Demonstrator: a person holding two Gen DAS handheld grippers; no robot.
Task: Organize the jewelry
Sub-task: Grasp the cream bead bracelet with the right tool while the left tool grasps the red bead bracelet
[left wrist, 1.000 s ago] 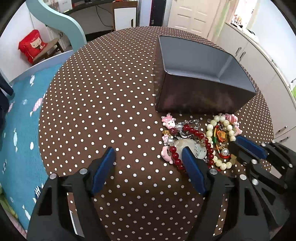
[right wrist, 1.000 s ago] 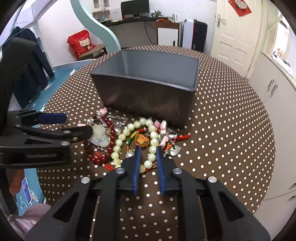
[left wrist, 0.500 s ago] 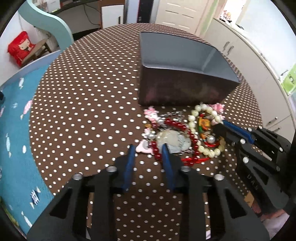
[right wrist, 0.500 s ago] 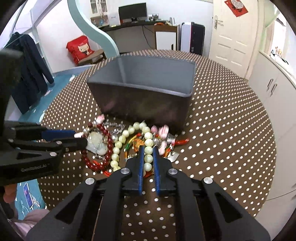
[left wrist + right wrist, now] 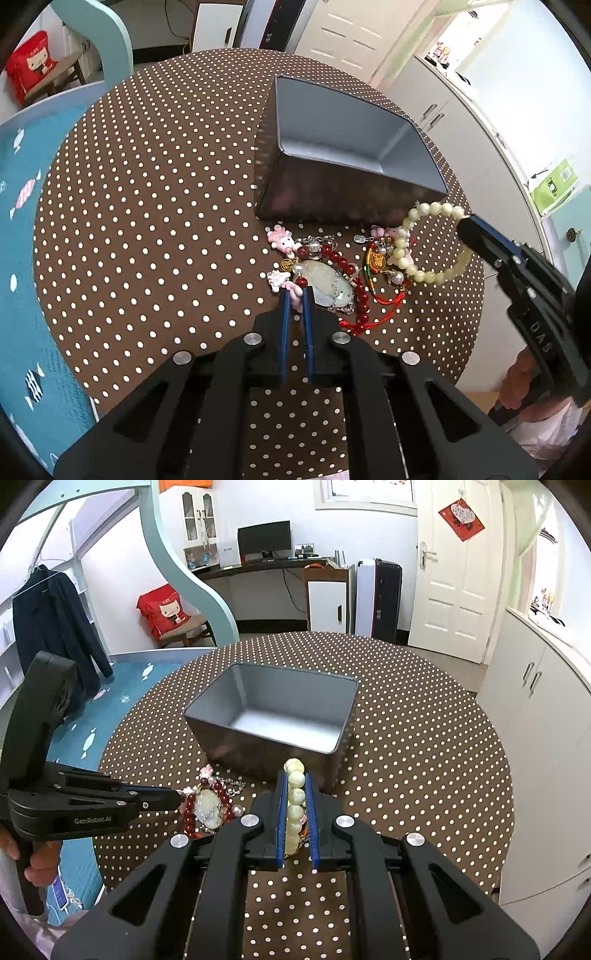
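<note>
Dotted table (image 5: pixel 147 221): left gripper (image 5: pixel 296 295) newly pinches red bracelet (image 5: pixel 345 267); right gripper (image 5: pixel 295 775) lifts pearl bracelet (image 5: pixel 295 797).

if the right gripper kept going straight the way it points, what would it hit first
Probably the near wall of the grey box: it stands right ahead of the right gripper, which is shut on the pale bead bracelet. Depth is unclear, so it might clear the rim.

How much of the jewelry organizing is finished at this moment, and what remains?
Nothing is in the grey box yet; it looks empty. In hand: the right gripper holds the pale bead bracelet, partly lifted, and the left gripper is shut on the red bead bracelet pile. Left: the charms and the rest on the dotted table.
</note>
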